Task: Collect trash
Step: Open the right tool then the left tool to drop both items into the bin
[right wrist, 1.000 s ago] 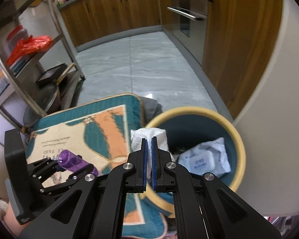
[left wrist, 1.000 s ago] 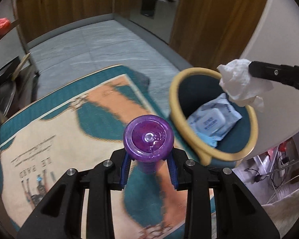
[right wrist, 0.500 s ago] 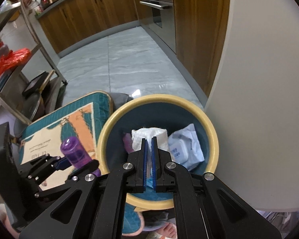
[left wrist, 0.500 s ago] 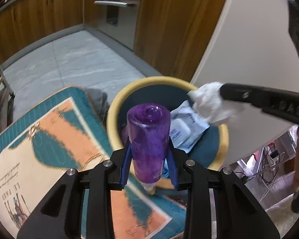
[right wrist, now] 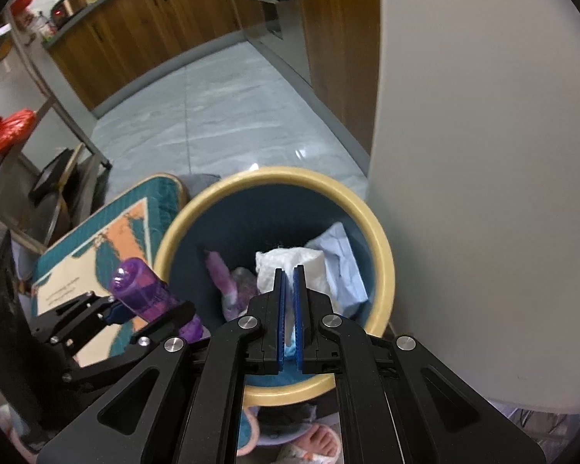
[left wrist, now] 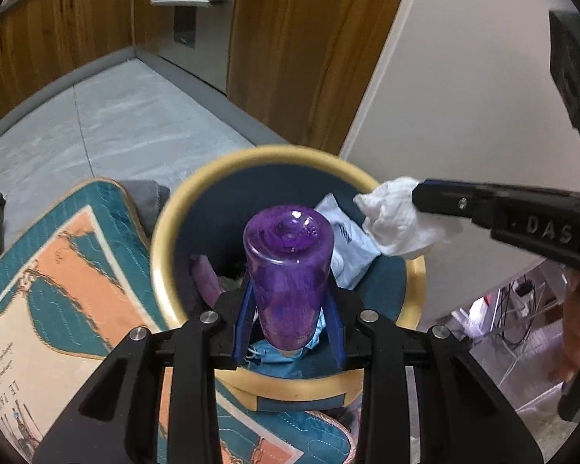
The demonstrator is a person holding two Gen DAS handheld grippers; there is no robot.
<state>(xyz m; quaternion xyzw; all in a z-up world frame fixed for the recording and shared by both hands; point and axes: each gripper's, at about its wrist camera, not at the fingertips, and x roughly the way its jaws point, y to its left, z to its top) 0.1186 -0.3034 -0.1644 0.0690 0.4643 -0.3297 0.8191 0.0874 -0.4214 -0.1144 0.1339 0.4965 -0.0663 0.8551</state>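
- Two grippers hang over one round bin (left wrist: 162,232), yellow-rimmed and dark blue inside, which stands on the floor just beside a white wall panel (right wrist: 483,154).
- The left gripper (left wrist: 288,324) has its blue pads closed partway onto a purple bottle (left wrist: 288,270), gripping it by the sides with its base pointing away from the camera; the bottle sits above the near part of the bin's opening.
- In the right wrist view this bottle (right wrist: 147,290) shows at the bin's left rim, tilted.
- The right gripper (right wrist: 289,309) is pinched almost fully together on a crumpled white tissue (right wrist: 286,266), held over the inside of the bin.
- From the left wrist view the tissue (left wrist: 398,224) hangs above the right side of the rim.
- Inside the bin lie a pale blue wipes packet (right wrist: 344,270), a purple item (right wrist: 222,274) and something blue (left wrist: 278,352) at the near wall.
- A teal and orange mat (left wrist: 58,270) lies on the floor left of the bin, touching it.
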